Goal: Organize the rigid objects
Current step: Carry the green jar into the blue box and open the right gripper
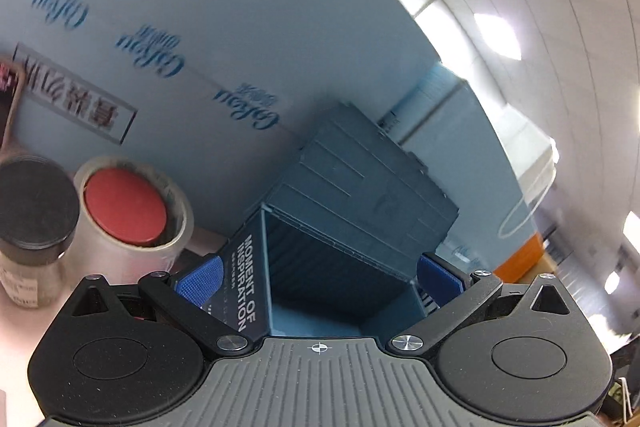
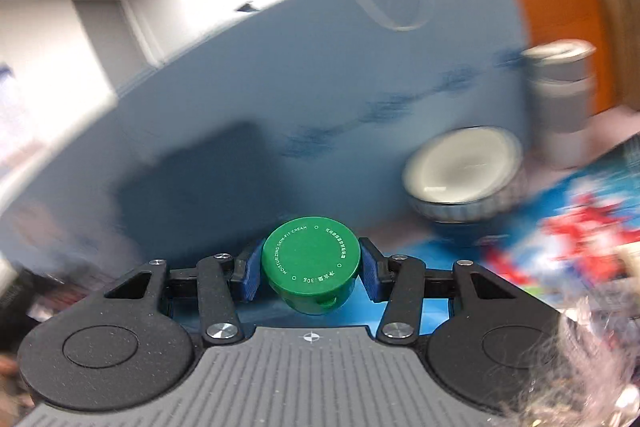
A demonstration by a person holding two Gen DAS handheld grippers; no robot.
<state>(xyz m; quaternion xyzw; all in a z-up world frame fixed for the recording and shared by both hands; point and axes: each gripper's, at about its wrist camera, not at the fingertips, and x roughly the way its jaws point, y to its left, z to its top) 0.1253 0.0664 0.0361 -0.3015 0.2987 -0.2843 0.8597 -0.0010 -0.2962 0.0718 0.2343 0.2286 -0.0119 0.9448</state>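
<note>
The left gripper [image 1: 318,277] is clamped on an open dark box [image 1: 340,227], empty inside, printed "MOMENT OF INSPIRATION"; the right gripper [image 2: 311,269] is clamped on a green jar [image 2: 310,267] marked "MOISTURIZING SKIN-FIT CREAM"

Green round cream jar [image 2: 310,265], base facing outward; dark open box [image 1: 340,227], lid flipped up.

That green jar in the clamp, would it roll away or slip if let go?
The green jar looks like hard, smooth plastic, so it probably stays stiff but could slip between the right gripper pads. Its round sides suggest it may roll if dropped on its side. It seems small, likely light, and its flat lid should let it stand steady.
</note>
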